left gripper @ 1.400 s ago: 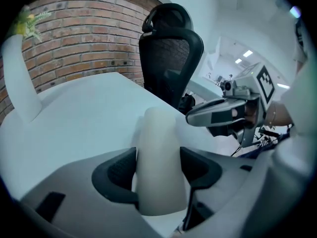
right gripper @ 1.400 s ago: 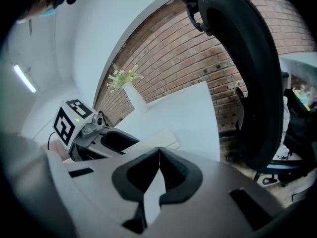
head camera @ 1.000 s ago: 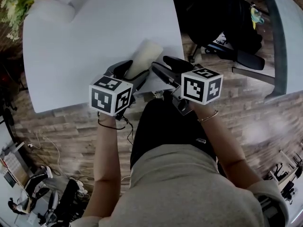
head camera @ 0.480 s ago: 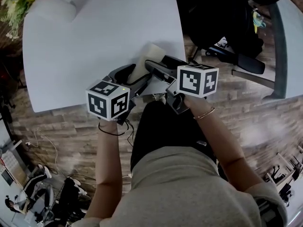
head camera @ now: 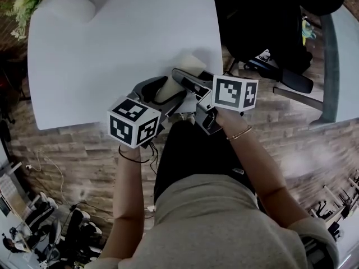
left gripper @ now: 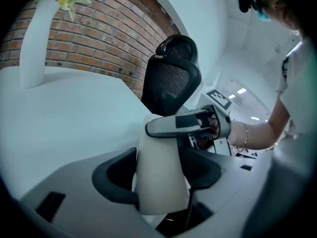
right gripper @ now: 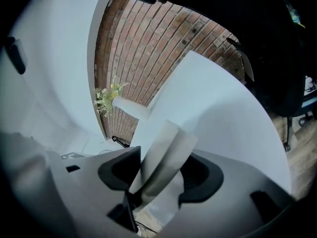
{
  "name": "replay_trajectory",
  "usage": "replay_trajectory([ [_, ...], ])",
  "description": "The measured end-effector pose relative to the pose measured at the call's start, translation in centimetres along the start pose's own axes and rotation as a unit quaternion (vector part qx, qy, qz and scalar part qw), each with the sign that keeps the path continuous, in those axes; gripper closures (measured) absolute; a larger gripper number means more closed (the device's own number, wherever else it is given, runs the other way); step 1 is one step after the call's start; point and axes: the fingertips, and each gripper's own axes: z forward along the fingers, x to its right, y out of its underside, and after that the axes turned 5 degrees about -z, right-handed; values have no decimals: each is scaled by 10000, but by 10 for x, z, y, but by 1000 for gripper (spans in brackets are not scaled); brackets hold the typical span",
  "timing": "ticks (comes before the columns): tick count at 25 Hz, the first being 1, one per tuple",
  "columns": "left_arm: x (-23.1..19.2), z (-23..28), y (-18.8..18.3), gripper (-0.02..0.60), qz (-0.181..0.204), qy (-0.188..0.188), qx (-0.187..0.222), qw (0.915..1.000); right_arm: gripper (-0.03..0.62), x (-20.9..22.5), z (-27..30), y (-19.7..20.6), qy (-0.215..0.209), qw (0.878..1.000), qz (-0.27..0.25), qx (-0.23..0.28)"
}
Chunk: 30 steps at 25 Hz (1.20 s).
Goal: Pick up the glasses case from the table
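Holding cream, wedge-shaped glasses case (left gripper: 161,157) clamped between pads of left gripper (head camera: 166,89); right gripper (right gripper: 161,175) jaws, just closing, pinching same case. Lift off pale table (head camera: 112,38) beneath apparently begun, unfinished.

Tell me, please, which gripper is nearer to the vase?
Left. The left gripper sits on the vase's side of the glasses case; the right gripper, jaws just closing around that case, lies farther, toward the chair.

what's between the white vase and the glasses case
Nothing: only bare white table lies between the vase and the glasses case. The head view shows this stretch, and the left gripper view shows it too.
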Motion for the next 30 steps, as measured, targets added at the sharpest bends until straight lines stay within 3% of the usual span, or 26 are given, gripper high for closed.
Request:
replay_trajectory([
  [7, 2, -9, -2, 307, 464, -119, 120, 9988, 414, -22, -6, -9, -610, 9976, -21, 318],
  [15, -5, -25, -9, 305, 985, -780, 271, 9917, 441, -53, -4, -13, -826, 9936, -711, 306],
  [22, -6, -59, -25, 305, 785, -1257, 730, 9863, 445, -82, 0, -26, -687, 9850, -1526, 424],
  [30, 5, -97, -45, 340, 636, -1462, 1393, 9773, 444, -122, -10, -41, -1049, 9727, -1978, 607],
])
